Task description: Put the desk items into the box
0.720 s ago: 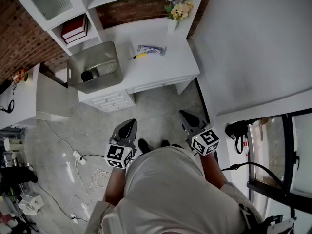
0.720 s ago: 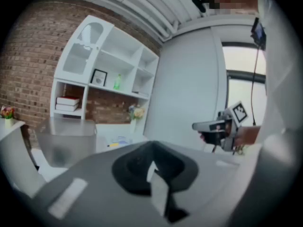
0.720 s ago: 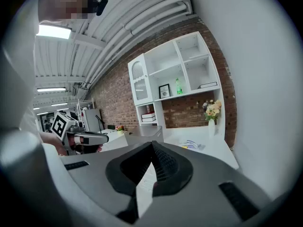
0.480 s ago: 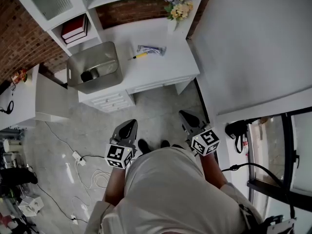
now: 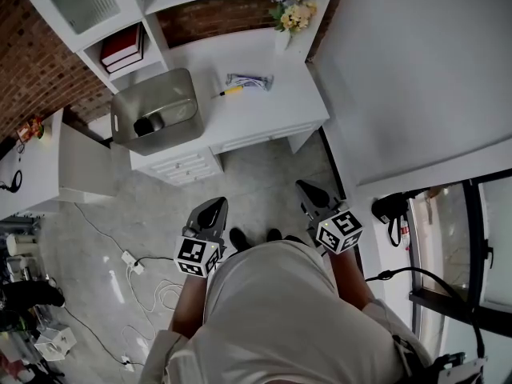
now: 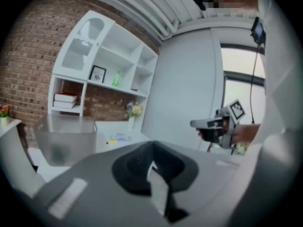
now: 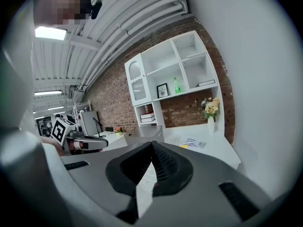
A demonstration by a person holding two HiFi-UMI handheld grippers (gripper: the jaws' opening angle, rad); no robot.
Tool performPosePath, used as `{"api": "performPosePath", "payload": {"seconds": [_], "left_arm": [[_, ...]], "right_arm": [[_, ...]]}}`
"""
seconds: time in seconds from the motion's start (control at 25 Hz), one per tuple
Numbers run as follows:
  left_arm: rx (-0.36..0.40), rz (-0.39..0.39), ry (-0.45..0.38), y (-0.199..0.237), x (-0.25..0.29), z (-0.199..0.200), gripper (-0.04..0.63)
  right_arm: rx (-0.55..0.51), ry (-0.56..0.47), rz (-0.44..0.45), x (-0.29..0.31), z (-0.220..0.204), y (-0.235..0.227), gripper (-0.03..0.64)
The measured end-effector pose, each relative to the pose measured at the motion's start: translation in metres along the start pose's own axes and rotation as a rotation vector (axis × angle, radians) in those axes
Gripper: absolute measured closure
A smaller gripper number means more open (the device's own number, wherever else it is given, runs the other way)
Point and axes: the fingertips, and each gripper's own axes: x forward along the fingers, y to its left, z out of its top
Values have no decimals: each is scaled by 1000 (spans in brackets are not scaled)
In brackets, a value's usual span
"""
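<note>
Yellow pen [image 5: 230,91] lay crosswise on the desk [image 5: 272,114], well ahead. Left gripper [image 5: 214,205] and right gripper [image 5: 306,189] were both closed and empty.

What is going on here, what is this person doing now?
A person stands back from the white desk, holding the left gripper and the right gripper, both shut and empty. On the desk, a yellow pen and a clear plastic packet lie beside the grey translucent box, which already holds one dark object. Nothing is being handled at this moment.
</note>
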Motion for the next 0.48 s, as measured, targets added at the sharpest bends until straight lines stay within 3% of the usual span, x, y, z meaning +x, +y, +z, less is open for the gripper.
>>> {"api": "performPosePath", "payload": {"seconds": [0.48], "left_arm": [[-2, -68, -7, 24, -13, 1, 592]], "right_arm": [[-15, -8, -1, 19, -2, 30, 614]]}}
